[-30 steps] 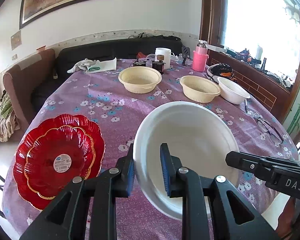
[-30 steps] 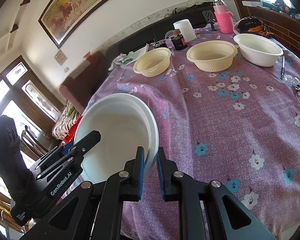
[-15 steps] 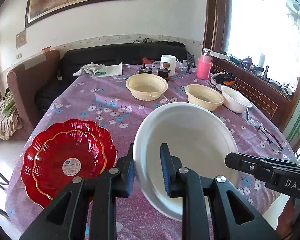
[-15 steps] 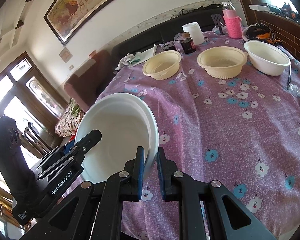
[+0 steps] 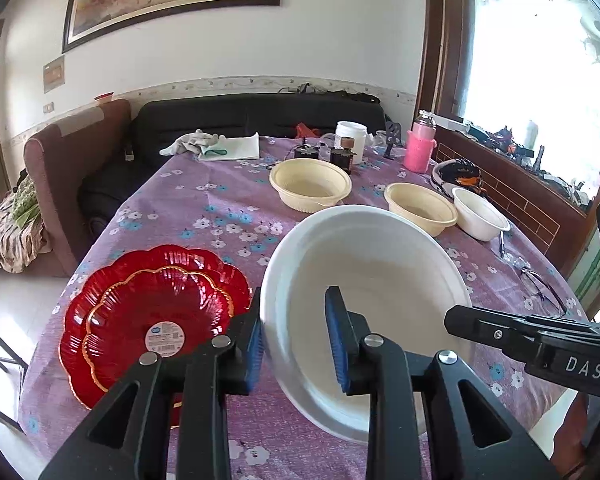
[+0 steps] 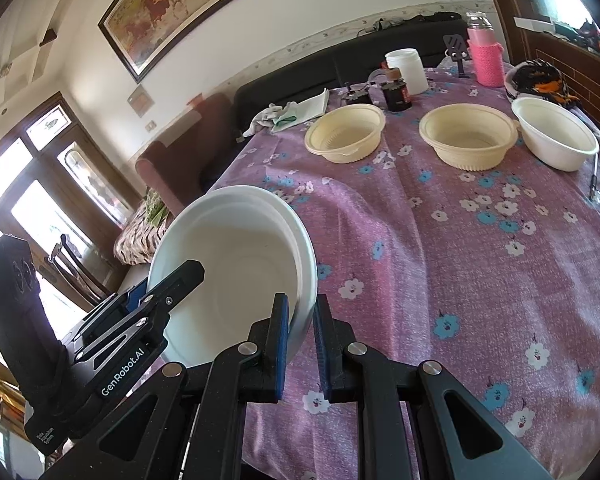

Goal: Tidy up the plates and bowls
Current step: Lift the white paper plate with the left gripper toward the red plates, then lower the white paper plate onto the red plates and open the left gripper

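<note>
The left gripper (image 5: 296, 344) is built of matte black plastic arms with triangular cut-outs, each arm pinned by round silver screws. Its two fingers carry ribbed blue pads (image 5: 337, 344) on their inner faces. At 3 o'clock in the left wrist view, the right gripper (image 5: 456, 318) shows as a black bar with a small silver screw and white letters "DAS". The right gripper (image 6: 300, 344) in its own view has the same black frame, silver screws and blue pads (image 6: 281, 344). At 8 o'clock there, the left gripper's (image 6: 140, 296) body bears white "GenRobot.AI" lettering and a smaller white label lower down.
</note>
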The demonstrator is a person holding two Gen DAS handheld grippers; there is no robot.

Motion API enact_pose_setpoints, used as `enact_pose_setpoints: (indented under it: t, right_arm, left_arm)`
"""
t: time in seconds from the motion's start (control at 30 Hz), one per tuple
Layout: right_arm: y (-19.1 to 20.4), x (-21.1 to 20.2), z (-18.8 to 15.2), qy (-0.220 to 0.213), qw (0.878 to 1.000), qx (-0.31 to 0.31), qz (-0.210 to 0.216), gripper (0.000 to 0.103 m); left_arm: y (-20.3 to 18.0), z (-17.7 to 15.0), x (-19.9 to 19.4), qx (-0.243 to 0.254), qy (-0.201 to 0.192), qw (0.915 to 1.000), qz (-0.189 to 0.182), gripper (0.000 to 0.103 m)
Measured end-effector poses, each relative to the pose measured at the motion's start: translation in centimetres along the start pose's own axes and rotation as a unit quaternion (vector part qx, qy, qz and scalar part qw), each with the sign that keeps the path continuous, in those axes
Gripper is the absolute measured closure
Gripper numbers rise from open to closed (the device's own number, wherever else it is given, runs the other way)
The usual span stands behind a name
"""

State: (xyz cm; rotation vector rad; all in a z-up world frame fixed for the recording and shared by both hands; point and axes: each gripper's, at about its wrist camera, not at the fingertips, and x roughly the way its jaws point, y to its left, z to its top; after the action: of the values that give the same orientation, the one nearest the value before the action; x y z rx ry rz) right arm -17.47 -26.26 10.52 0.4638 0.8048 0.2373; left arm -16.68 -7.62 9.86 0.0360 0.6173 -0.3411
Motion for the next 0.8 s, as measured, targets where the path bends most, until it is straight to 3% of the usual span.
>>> enact_pose_setpoints:
  t: [0.47,0.8]
  right_arm:
    - [3.3,2.3,1.6,0.018,0.999,-0.025,0.02,0.089]
    - [8.3,6.4,3.5,0.054,0.996,-0.053,0.052,0.089]
  left_arm:
    - [3.7,0.9,-1.0,-0.025,-0.002,0.9993,0.026,0.076]
    - [9.6,1.4,-2.3,-0.07,-0.012,0.9957,0.06,0.076]
